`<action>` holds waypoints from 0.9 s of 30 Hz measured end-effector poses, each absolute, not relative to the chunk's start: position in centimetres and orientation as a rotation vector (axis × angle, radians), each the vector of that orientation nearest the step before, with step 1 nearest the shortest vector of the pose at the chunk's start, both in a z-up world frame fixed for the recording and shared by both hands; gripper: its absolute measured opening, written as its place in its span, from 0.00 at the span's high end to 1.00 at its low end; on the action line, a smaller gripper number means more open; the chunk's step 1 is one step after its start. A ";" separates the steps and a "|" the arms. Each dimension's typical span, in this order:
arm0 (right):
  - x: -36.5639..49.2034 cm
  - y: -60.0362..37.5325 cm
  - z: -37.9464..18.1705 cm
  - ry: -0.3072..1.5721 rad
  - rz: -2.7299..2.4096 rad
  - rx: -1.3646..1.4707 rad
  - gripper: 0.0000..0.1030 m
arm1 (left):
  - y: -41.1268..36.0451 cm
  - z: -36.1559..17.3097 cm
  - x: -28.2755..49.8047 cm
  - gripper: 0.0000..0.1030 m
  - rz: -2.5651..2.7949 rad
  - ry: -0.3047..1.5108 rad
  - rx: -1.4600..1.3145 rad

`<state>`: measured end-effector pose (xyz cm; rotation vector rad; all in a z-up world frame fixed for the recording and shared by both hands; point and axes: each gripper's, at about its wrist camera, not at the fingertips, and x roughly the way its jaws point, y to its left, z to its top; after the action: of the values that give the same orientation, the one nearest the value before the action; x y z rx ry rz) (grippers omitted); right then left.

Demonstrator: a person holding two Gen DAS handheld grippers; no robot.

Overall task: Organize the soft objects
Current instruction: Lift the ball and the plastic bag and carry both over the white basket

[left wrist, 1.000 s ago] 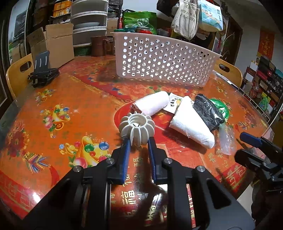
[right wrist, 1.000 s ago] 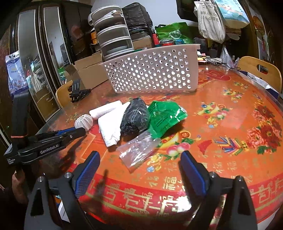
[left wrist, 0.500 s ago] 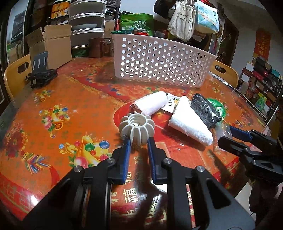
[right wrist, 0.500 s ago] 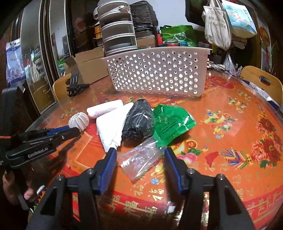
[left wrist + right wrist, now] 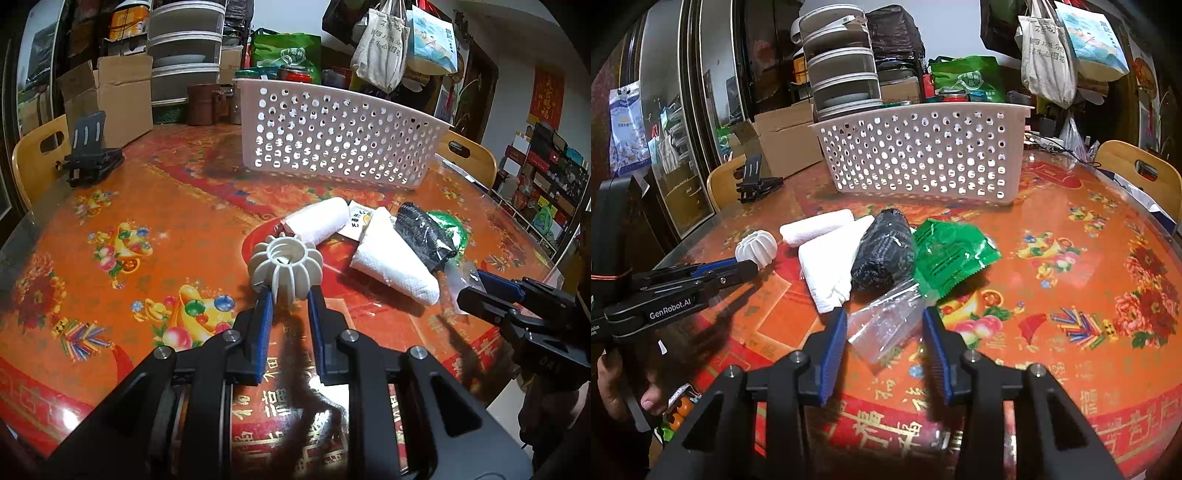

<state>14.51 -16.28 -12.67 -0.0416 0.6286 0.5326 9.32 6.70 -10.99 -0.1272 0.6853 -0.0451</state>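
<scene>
My left gripper (image 5: 289,295) is shut on a white ribbed ball (image 5: 286,264) that rests on the red table. My right gripper (image 5: 884,314) is closing, with a clear plastic bag (image 5: 886,321) lying flat between its blue pads; the pads stand at the bag's edges without clearly pressing it. Beyond the bag lie a black bundle (image 5: 882,251), a green packet (image 5: 949,254), a folded white cloth (image 5: 831,258) and a rolled white towel (image 5: 816,230). A white perforated basket (image 5: 923,155) stands behind them. The left gripper (image 5: 753,267) shows at the left of the right wrist view.
A black phone stand (image 5: 92,155) sits near the table's far left edge, with a cardboard box (image 5: 110,96) and stacked containers behind. Wooden chairs (image 5: 33,158) (image 5: 1134,170) flank the table. A hand (image 5: 613,384) holds the left gripper's handle.
The right gripper's jaws have narrowed from wide apart to just outside the clear bag, and it has come closer to the bag. The left gripper still holds the ribbed ball in place.
</scene>
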 end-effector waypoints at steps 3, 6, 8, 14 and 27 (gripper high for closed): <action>14.1 -16.7 -12.3 0.616 0.540 -0.028 0.60 | 6.7 -10.7 9.1 0.83 -0.043 0.682 -0.128; 13.7 -17.1 -11.8 0.598 0.544 -0.019 0.60 | 6.5 -10.4 8.9 0.83 -0.041 0.677 -0.124; 13.4 -17.5 -11.6 0.588 0.548 -0.013 0.60 | 6.4 -10.2 8.8 0.83 -0.042 0.673 -0.123; 12.5 -18.3 -10.3 0.545 0.550 0.002 0.60 | 6.2 -8.9 8.4 0.83 -0.043 0.650 -0.116; 14.3 -19.9 -6.1 0.486 0.544 0.002 0.60 | 5.2 -3.7 9.0 0.83 -0.068 0.563 -0.075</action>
<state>14.31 -19.91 -6.13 0.0018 0.4859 0.5437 8.98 5.18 -3.66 -0.0747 0.5631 -0.0679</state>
